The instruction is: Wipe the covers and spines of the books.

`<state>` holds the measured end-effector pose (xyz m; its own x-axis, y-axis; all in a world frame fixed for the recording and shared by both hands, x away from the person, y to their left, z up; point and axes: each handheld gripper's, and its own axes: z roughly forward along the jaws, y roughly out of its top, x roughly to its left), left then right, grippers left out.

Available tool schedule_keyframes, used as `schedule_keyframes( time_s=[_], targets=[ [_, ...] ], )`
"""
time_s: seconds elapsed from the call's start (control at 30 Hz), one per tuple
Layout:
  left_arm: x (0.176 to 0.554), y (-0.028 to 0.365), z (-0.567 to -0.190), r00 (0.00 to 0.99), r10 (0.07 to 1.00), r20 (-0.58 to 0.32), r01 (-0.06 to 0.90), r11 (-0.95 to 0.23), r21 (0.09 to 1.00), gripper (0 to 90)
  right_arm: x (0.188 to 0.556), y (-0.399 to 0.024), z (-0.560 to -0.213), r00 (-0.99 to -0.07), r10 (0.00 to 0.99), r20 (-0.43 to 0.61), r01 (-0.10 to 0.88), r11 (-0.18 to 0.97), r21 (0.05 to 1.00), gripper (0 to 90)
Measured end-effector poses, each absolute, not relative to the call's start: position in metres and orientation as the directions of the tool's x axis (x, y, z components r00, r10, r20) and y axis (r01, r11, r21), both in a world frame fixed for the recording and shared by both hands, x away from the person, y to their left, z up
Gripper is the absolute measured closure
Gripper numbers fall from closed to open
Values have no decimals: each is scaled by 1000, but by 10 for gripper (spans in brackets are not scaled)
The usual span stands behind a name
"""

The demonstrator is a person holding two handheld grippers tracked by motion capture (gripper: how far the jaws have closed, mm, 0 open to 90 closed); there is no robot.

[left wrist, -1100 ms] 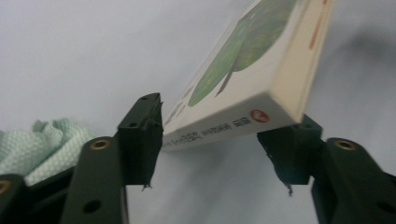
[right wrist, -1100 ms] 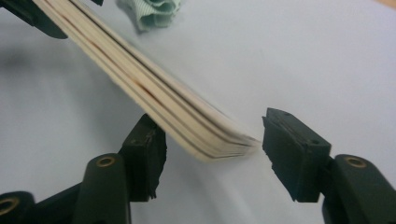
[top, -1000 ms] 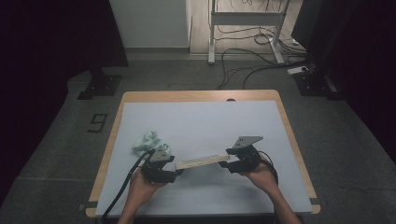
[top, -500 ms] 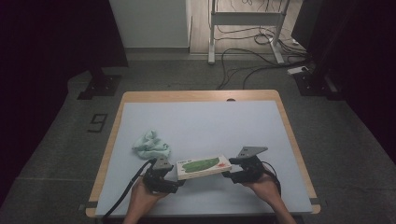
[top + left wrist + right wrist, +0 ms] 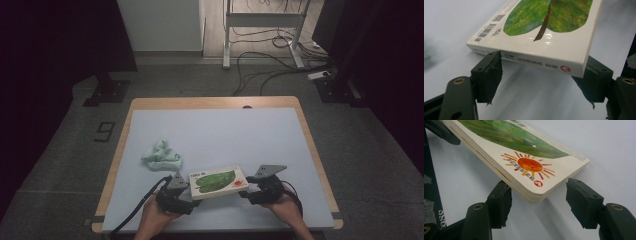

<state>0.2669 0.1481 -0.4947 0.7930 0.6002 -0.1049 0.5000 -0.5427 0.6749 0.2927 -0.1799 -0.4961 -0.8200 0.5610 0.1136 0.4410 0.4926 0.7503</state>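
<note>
Lab, floor cables (image 5: 260,65), metal frame (image 5: 262,20)

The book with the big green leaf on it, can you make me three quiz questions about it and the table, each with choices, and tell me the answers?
1. Where is the crumpled cloth?
A. left of the book
B. on top of the book
C. right of the book

2. What colour is the sun on the cover?
A. blue
B. orange-red
C. purple

3. How are the right hand-held gripper's jaws?
A. squeezed shut
B. apart
C. holding the cloth

Answers:
1 A: the teal cloth lies on the table left of the picture book.
2 B: the sun is orange-red.
3 B: the right hand-held gripper has its jaws apart at the book's corner.
</note>
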Motion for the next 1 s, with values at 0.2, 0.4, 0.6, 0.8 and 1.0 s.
schedule_keyframes(
  time_s=[0.2,0.4,0.6,0.8,1.0],
  targets=[
    [266,143,-500,800,591,-105,501,-560,660,219,290,-182,-501,-820,562,108,442,504,742,368],
    [275,141,-505,791,601,-115,516,-553,654,233,296,-184,-506,-811,574,117,457,495,739,372],
    [290,142,-511,769,634,-83,524,-549,651,271,310,-179,-511,-799,593,96,463,506,728,373],
    [291,139,-517,780,621,-80,513,-560,650,311,317,-177,-518,-794,603,76,466,523,714,386],
    [288,136,-517,792,605,-81,500,-568,653,325,318,-181,-523,-774,628,76,484,511,710,394]
  ],
)
